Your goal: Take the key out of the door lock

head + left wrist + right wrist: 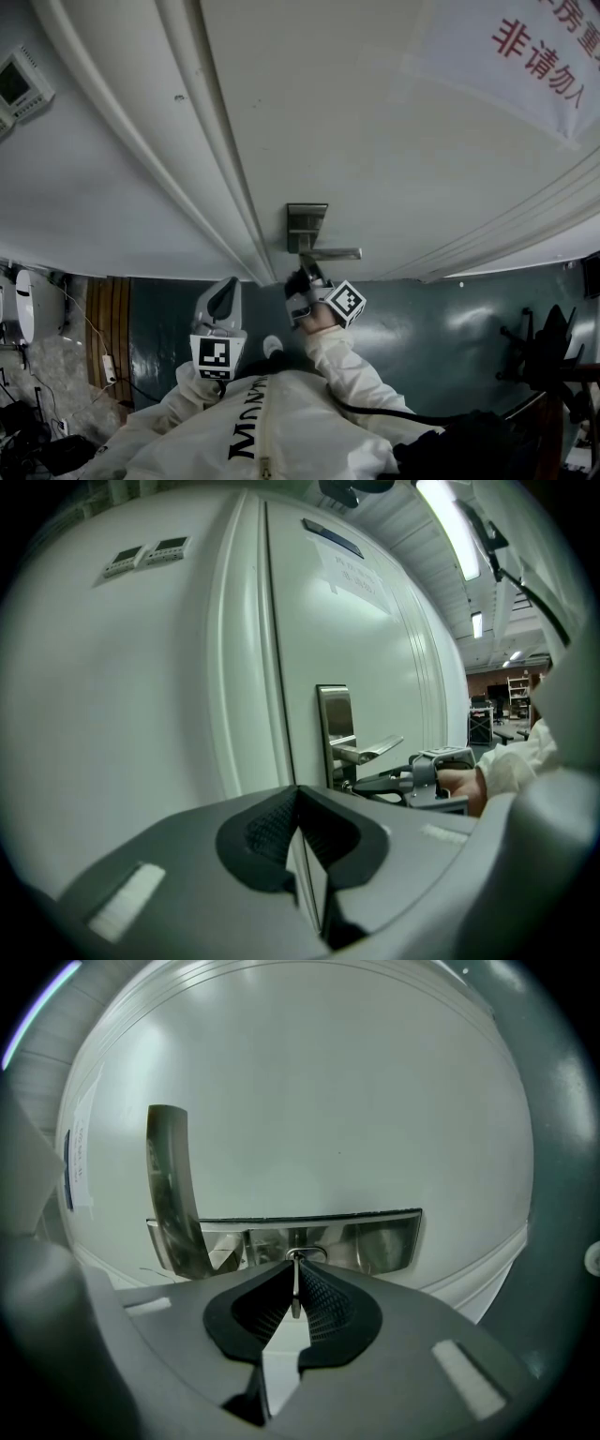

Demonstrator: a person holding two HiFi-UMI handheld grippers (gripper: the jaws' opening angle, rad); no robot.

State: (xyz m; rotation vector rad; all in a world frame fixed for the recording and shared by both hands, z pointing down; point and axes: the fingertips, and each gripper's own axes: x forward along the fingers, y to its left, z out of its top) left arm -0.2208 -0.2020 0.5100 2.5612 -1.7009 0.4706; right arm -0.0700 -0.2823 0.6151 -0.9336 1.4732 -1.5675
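Ribbed dark fingers (pixel 328 1302) of the right gripper (pixel 296 1267) fill the lower middle of the right gripper view. They are almost closed and pinch the key (pixel 296 1299), a thin metal strip seen edge-on between the pads. The key's far end meets the steel lock plate (pixel 281 1241), which runs across the middle of that frame, and the door handle (pixel 171 1185) curves up at the left.

From the head view, this gripper sits at the centre of the frame, just under the handle, with its tips against the plate's lower end on the white door (pixel 375 122). The left gripper (pixel 225 295) is held lower and left of centre, apart from the lock. Its fingers are closed on each other with nothing between them. A notice (pixel 525 56) with red characters hangs on the door at the upper right, and a wall panel (pixel 23 82) sits at the upper left.
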